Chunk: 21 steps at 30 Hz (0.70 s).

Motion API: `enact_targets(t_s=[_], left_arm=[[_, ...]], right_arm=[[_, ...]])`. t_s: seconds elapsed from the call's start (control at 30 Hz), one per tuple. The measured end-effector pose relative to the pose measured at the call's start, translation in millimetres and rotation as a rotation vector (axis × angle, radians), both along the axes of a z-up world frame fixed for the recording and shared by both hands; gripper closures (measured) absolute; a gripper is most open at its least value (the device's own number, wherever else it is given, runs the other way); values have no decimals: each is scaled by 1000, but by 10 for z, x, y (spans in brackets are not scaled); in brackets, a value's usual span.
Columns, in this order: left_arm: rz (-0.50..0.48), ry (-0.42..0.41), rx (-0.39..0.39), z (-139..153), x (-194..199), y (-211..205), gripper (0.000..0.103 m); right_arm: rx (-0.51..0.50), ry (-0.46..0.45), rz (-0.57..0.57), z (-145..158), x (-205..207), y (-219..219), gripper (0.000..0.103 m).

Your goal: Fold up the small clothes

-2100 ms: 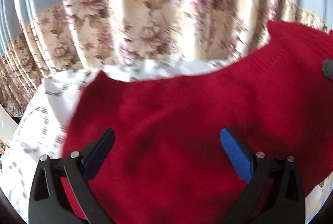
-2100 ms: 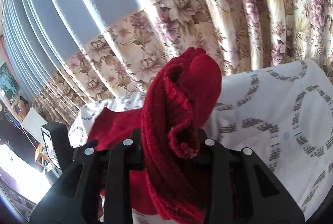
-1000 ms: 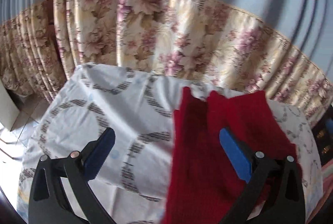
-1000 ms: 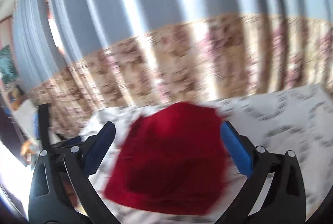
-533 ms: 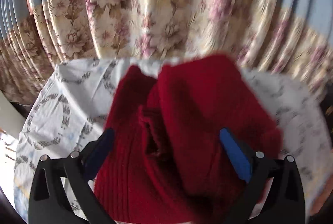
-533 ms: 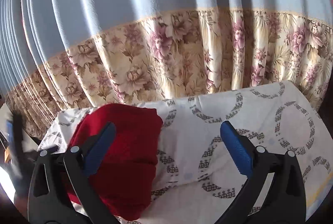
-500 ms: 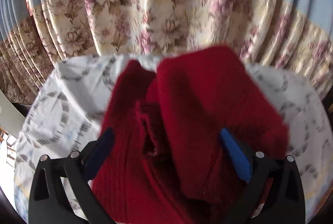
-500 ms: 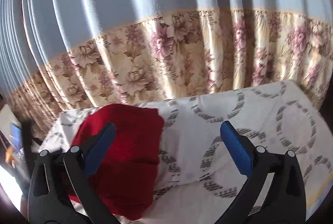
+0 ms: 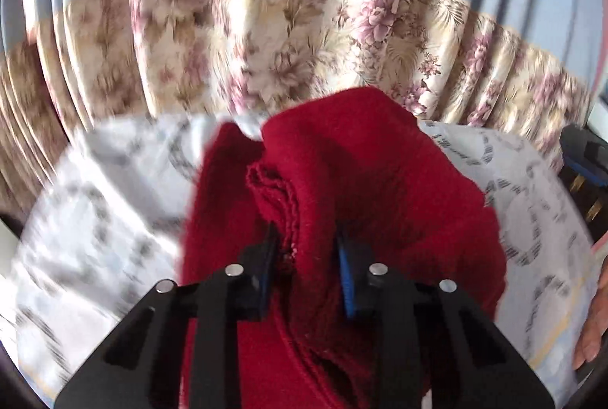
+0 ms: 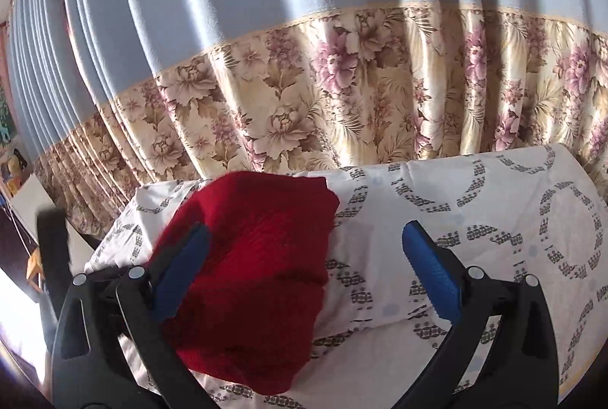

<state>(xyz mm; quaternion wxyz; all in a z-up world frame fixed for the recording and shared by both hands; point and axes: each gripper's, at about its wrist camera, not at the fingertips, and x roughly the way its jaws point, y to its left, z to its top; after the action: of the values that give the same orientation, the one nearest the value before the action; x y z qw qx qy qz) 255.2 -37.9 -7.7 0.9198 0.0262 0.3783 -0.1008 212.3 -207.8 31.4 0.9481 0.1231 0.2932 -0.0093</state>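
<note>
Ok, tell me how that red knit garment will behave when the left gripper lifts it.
The red knit garment will likely droop; it already lies in soft bunched folds. The left gripper has its jaws closing on a thick layered fold, so slipping seems unlikely. Loose layers outside the grip may unfold and drag on the patterned sheet.

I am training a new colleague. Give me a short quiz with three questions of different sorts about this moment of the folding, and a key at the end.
1. True or false: the right hand-held gripper holds the red knit garment.
2. Multiple choice: what lies between the jaws of the left hand-held gripper? A) a bunched fold of the red knit garment B) the patterned sheet C) nothing
3. Fill the blank: behind the bed hangs a ______ curtain with a plain blue upper part.

Key:
1. False; its jaws stand wide apart and grip nothing.
2. A; the jaws are closing on it.
3. floral
</note>
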Motion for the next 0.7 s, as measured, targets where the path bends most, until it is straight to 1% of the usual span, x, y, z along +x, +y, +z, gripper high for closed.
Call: enact_targets(t_s=[0.07, 0.1, 0.13, 0.2, 0.23, 0.3, 0.33, 0.37, 0.4, 0.43, 0.47, 0.5, 0.53, 0.57, 0.63, 0.7], left_arm=[[-13, -41, 106, 82, 6, 22, 75], [-23, -62, 173, 125, 7, 50, 75], [-25, -72, 193, 147, 16, 108, 75], [-47, -78, 231, 145, 19, 250, 75], [-54, -72, 236, 101, 22, 343, 75], [-48, -30, 200, -83, 59, 519, 73], [-35, -20, 200, -174, 64, 564, 71], [-17, -26, 207, -256, 44, 608, 64], [11, -42, 212, -309, 23, 651, 44], [66, -66, 205, -330, -4, 739, 30], [105, -79, 187, -325, -21, 832, 7], [116, -70, 161, -323, -20, 924, 2], [105, -49, 137, -324, -14, 993, 2], [104, -44, 129, -321, -20, 1041, 2], [103, -36, 136, -350, -22, 1072, 1], [111, -37, 135, -384, -45, 1069, 1]], right_arm=[[-16, 11, 19, -47, 38, 84, 3], [-22, 17, 23, -72, 52, 119, 3], [-26, 26, 32, -110, 76, 163, 3], [-38, 41, 48, -172, 113, 244, 3], [-47, 47, 58, -212, 134, 302, 3], [-56, 61, 82, -293, 180, 407, 3], [-59, 64, 101, -343, 202, 475, 3], [-63, 74, 123, -403, 229, 551, 3], [-69, 87, 147, -464, 254, 627, 3], [-83, 100, 162, -511, 279, 690, 3], [-101, 112, 172, -561, 298, 752, 3], [-120, 128, 180, -616, 312, 801, 3], [-152, 166, 191, -691, 343, 853, 3], [-168, 194, 208, -741, 360, 873, 3], [-210, 235, 247, -814, 374, 897, 3], [-224, 262, 274, -851, 365, 899, 3]])
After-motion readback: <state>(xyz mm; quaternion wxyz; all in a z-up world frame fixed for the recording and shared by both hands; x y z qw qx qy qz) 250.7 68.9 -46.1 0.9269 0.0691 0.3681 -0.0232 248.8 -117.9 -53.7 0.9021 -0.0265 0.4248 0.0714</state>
